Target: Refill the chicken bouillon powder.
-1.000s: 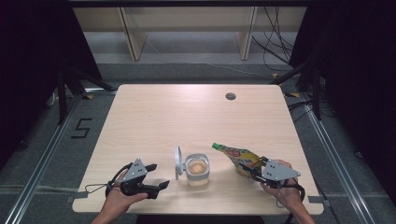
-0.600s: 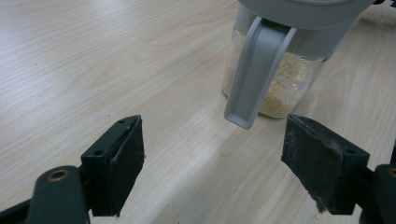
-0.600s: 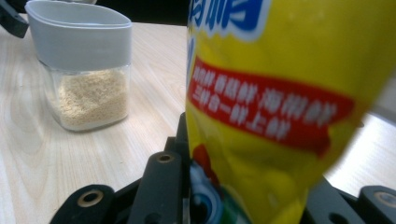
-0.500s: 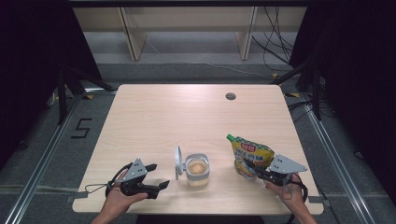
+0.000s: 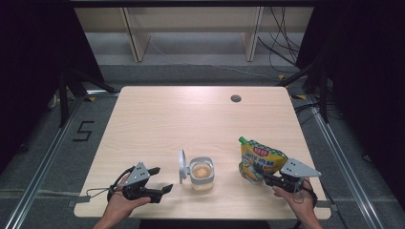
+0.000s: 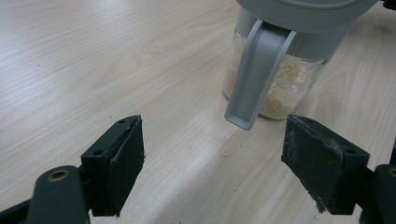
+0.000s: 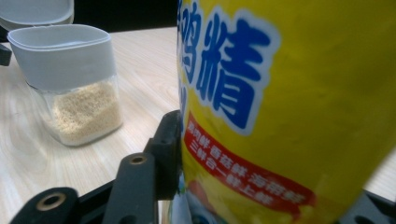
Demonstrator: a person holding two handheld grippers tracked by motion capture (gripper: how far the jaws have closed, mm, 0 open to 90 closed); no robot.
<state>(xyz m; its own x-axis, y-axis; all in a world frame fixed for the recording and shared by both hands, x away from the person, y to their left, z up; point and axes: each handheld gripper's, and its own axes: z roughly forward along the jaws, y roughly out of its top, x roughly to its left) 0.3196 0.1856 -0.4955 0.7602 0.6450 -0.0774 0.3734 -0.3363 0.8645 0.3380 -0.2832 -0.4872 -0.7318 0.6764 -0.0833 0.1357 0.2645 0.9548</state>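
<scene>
A yellow spouted pouch [image 5: 260,160] [image 7: 289,93] with a green cap stands upright on the table at the front right. It is between the jaws of my right gripper [image 5: 258,174] [image 7: 271,186], which have just been opening; the left pad is right beside its edge. A clear jar [image 5: 201,172] [image 7: 79,93] [image 6: 275,88] of pale granules sits front centre, its grey hinged lid [image 5: 182,166] flipped up on the left. My left gripper [image 5: 162,179] [image 6: 212,158] lies low to the jar's left, open and holding nothing, pointing at the jar.
The wooden table [image 5: 191,119] has a cable hole [image 5: 235,98] at the back right. A few spilled granules lie on the wood near the jar. Dark floor and metal rails surround the table.
The pouch went from tilted over the jar to upright on the table to the right. The right gripper moved right and down with it. The left gripper stayed put.
</scene>
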